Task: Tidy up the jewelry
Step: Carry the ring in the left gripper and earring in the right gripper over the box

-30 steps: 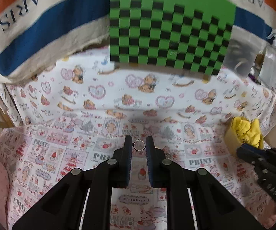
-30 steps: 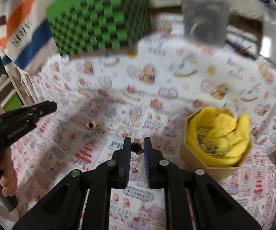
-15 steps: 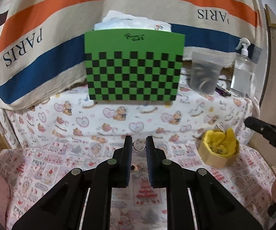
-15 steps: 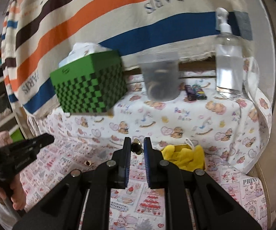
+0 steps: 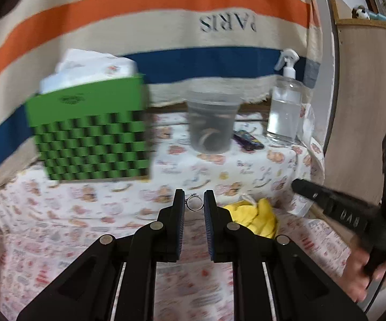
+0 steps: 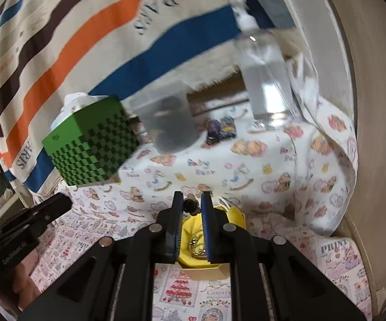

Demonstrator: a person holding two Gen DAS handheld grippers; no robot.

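Observation:
My left gripper (image 5: 194,203) is shut on a thin silver ring (image 5: 194,203) pinched between its fingertips, raised above the printed cloth. Just right of those fingers lies the yellow cloth (image 5: 257,215) of the jewelry box. The right gripper (image 6: 193,204) is shut on a small dark, gold-toned jewelry piece (image 6: 190,205). Directly below its fingers sits the tan box with yellow lining (image 6: 193,236), holding metal jewelry (image 6: 197,248). Each gripper shows in the other's view: the right one (image 5: 335,208) at the right edge, the left one (image 6: 29,219) at the left edge.
On the raised shelf behind stand a green checkered box (image 5: 91,136) stuffed with white cloth, a cloudy plastic cup (image 5: 210,124), a clear spray bottle (image 5: 285,107) and small dark packets (image 5: 246,140). A striped PARIS cloth hangs behind. A wooden panel (image 5: 364,93) bounds the right side.
Both grippers have lifted and swung right, each keeping its piece. The yellow-lined box now lies under the right gripper and close beside the left one; the shelf items have come into view.

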